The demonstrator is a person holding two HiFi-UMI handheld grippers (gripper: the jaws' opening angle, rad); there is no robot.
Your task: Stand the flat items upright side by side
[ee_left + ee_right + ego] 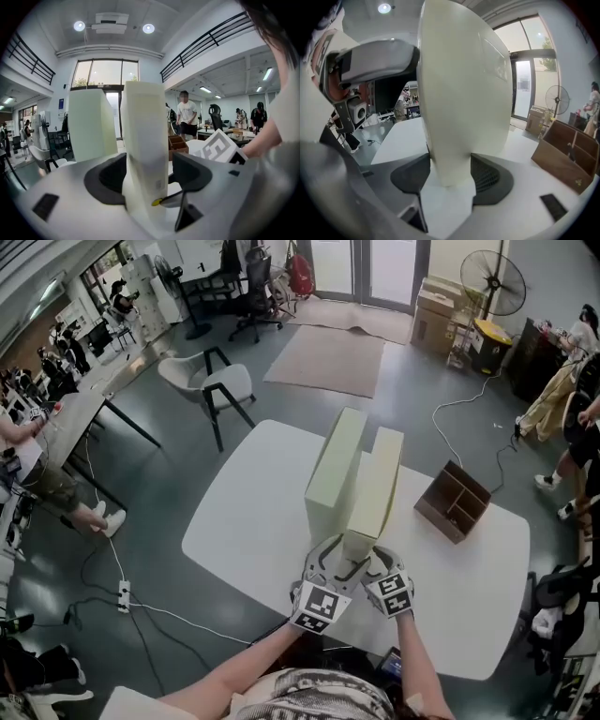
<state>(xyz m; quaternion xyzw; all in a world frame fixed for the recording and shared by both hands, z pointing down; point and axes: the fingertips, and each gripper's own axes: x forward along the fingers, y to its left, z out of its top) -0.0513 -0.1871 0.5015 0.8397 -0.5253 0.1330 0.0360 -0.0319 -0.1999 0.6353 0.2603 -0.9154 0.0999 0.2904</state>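
Both grippers pinch the same thing. The left gripper (149, 176) has its dark pads pressed on the narrow near end of the held box (377, 486). The right gripper (450, 177) clamps that same end from the other side.

The held box stands on edge about mid-table, running from the near edge toward the far edge. It sits just to the right of the standing box (335, 468), with a thin dark gap showing along part of their length. Whether its bottom edge rests fully on the table (253, 521) cannot be told.

The main risk is probably the free far end. Because both grips sit at one end, a small twist could swing the far end into the standing box and tip it toward the left edge. Letting go while the held box leans would likely drop it flat, since its footing is narrow for its height. A fall to the right could reach the wooden organiser (455, 502) near the right edge. The faces look slick, so the pads may also slide if the squeeze eases.

Both boxes are pale cream-green slabs, tall, long and thin, with flat matte faces and crisp corners. They look like smooth card. The table is glossy white with rounded corners, and the organiser is brown wood with open compartments.
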